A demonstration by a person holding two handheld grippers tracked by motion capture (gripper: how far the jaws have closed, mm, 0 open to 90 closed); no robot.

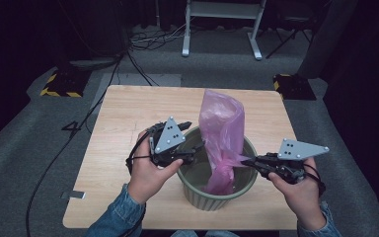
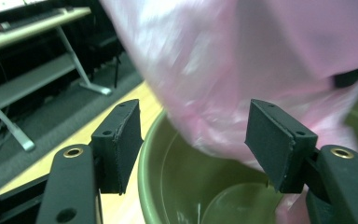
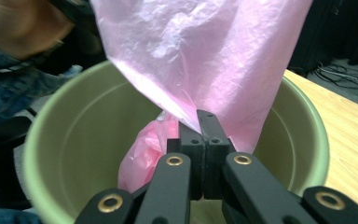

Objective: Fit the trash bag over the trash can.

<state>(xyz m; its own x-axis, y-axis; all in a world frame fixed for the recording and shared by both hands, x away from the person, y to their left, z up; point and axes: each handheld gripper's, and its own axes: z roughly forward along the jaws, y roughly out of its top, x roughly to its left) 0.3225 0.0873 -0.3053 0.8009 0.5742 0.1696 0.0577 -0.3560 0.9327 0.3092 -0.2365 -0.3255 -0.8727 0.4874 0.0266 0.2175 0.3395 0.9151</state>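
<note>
Bag (image 1: 222, 133) stands half in the bin (image 1: 197, 195) on the desk (image 1: 123, 113), pinched by the closed right claw (image 1: 249, 161); the left claw (image 1: 193, 149), open and empty, likely must grab its edge to line the bin.

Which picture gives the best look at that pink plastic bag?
The high view: the whole pink bag stands up out of the green bin. The right gripper view shows the right gripper pinching its edge; the left gripper view shows a blurred patch.
</note>
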